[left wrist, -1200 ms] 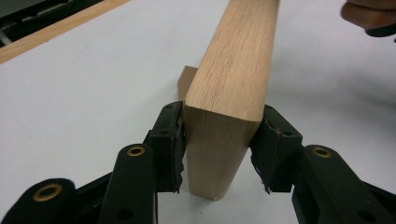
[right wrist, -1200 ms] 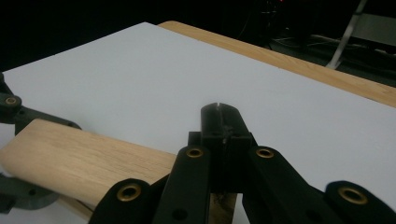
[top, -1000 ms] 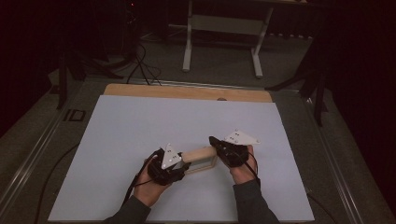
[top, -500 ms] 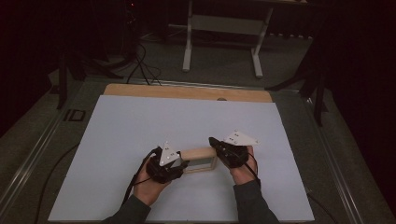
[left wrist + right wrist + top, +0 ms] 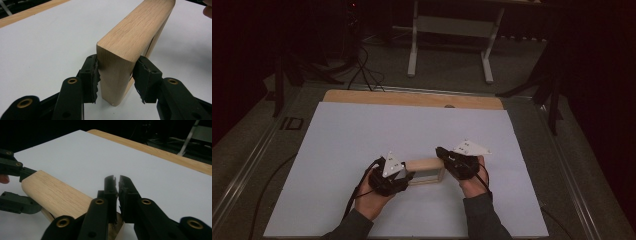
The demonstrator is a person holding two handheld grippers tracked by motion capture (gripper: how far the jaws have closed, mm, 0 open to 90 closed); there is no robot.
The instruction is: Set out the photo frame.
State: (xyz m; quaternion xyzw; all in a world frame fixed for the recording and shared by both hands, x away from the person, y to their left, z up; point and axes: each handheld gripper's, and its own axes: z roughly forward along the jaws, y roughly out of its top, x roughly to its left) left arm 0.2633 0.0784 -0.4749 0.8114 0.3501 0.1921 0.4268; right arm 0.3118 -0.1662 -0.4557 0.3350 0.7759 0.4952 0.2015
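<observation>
A light wooden frame [image 5: 424, 164] stands on edge on the white sheet [image 5: 412, 125], between my two grippers. My left gripper [image 5: 404, 175] is shut on its left end; in the left gripper view the serrated pads [image 5: 93, 75] clamp both faces of the frame [image 5: 135, 32]. My right gripper [image 5: 441, 152] is at the frame's right end. Its jaws have just been opening, and in the right gripper view my right gripper [image 5: 117, 178] has a narrow slit with nothing in it, above the frame's [image 5: 57, 192] near end. The left gripper's fingers [image 5: 18, 205] grip the far end.
The white sheet covers a wooden tabletop whose bare strip [image 5: 412, 99] runs along the far edge. Beyond it, white table legs [image 5: 449, 30] and cables [image 5: 362, 70] are on a dark floor. A cable [image 5: 357, 195] trails from my left hand.
</observation>
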